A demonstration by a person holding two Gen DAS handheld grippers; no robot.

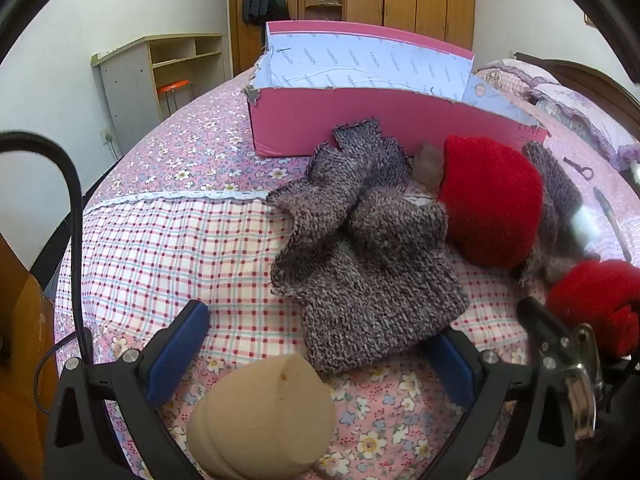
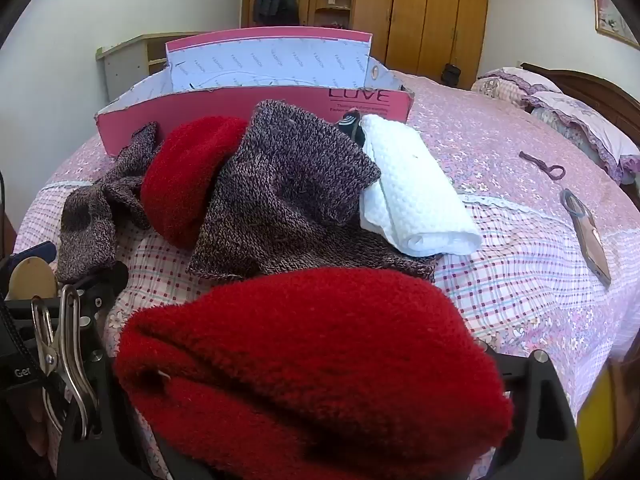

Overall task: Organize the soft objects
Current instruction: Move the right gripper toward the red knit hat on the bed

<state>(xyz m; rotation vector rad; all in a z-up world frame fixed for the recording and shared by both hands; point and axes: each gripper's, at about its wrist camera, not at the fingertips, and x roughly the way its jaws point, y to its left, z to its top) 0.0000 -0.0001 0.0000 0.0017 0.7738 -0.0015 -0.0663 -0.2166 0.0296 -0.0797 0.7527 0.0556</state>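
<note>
Lying mid-bed before the pink box [image 1: 320, 128], a mottled grey knit piece [image 1: 360, 248] sprawls rumpled – left gripper [image 1: 320, 364] spread wide, nothing between; a fuzzy red hat [image 2: 304, 360] fills the right gripper's [image 2: 316, 412] spread jaws

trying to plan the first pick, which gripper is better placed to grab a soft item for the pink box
Right. The red knit piece already lies across the right gripper; the left gripper stands open with only a grey knit edge ahead.
</note>
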